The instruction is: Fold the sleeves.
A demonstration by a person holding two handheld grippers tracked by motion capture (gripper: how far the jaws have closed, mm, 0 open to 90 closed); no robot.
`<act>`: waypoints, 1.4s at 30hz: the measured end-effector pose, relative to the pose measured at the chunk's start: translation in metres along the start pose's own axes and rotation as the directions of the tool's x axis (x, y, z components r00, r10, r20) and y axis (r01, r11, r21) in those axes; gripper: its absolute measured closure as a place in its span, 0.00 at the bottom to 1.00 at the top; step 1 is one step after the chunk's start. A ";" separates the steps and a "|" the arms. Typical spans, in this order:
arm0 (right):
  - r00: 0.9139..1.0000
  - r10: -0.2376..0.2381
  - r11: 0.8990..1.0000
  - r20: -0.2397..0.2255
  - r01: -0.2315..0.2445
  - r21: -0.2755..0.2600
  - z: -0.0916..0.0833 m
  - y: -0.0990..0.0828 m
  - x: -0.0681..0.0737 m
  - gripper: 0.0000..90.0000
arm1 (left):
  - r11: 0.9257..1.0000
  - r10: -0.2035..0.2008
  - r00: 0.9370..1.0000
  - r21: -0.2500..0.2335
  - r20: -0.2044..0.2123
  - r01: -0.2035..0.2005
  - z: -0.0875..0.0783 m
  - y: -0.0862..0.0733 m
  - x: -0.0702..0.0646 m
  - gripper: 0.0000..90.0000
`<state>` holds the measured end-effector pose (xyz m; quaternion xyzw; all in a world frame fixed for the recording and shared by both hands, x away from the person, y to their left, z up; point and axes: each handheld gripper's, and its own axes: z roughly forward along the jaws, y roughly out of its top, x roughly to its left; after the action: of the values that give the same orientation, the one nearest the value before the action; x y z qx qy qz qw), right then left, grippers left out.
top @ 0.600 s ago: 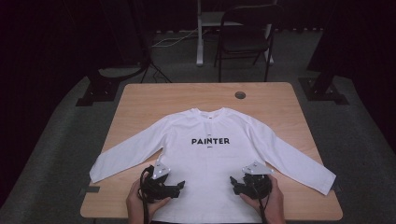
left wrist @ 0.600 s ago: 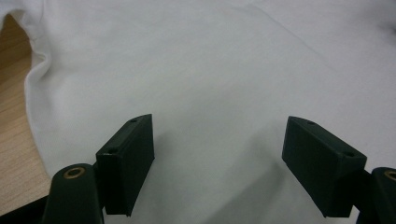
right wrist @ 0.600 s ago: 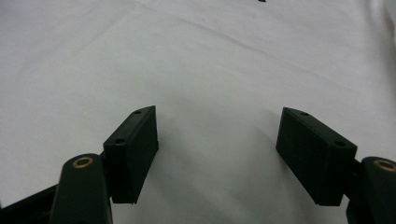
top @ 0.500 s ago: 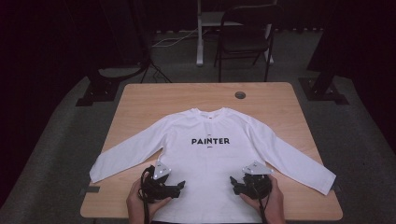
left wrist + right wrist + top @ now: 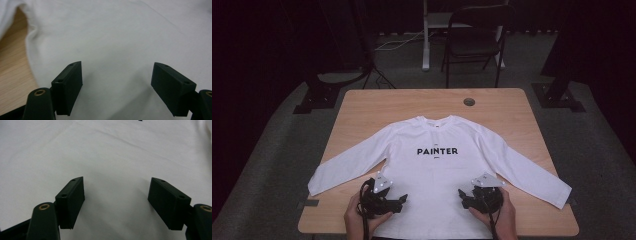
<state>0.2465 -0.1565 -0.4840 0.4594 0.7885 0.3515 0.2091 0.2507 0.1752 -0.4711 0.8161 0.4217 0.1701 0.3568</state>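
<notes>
The 2 fingers (image 5: 70, 85) of my left gripper (image 5: 398, 200) stand released, wide apart, with only flat white cloth in the gap and nothing pinched. The right gripper (image 5: 463, 195) reads the same in its own view: both fingers (image 5: 71, 202) spread, with smooth fabric under and between them and no fold taken up.

Set against the 2 high-view frames from just before, I find next to no change. Both grippers sit where they sat, below the PAINTER print (image 5: 437, 151), the left one down and to its left, the right one down and to its right, tips turned in toward each other. The hands behind them, left hand (image 5: 357, 217) and right hand (image 5: 504, 215), have not shifted either.

The shirt (image 5: 432, 175) lies face up and flat as it did. Its collar is above the print, toward the far side. The left sleeve (image 5: 347, 165) and right sleeve (image 5: 532, 172) slant out and down from the print on either side. The hem runs well below the print at the near edge of the table (image 5: 412, 105).

My judgement: this is a pause before a grasp, not progress. No fold has begun. The next move calls for both grippers to close on the lower cloth together, and if 1 bites sooner than the other the shirt could skew.
</notes>
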 end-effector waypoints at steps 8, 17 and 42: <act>1.000 0.001 1.000 0.005 -0.001 0.001 0.000 0.000 0.000 0.32 | 0.999 -0.042 0.998 0.003 -0.040 0.042 -0.003 -0.003 0.012 0.29; 0.999 0.033 0.998 -0.013 -0.033 -0.044 -0.005 -0.002 -0.001 0.33 | 0.998 -0.058 0.996 0.000 -0.063 0.058 0.000 -0.006 0.011 0.29; 0.991 0.136 0.987 -0.008 -0.136 -0.084 -0.025 -0.011 -0.043 0.33 | 0.999 -0.047 0.997 -0.010 -0.068 0.046 -0.001 -0.009 0.011 0.29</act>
<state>0.2448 -0.2068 -0.4757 0.5024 0.7400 0.3984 0.2030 0.2515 0.1875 -0.4769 0.7982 0.4517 0.1912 0.3496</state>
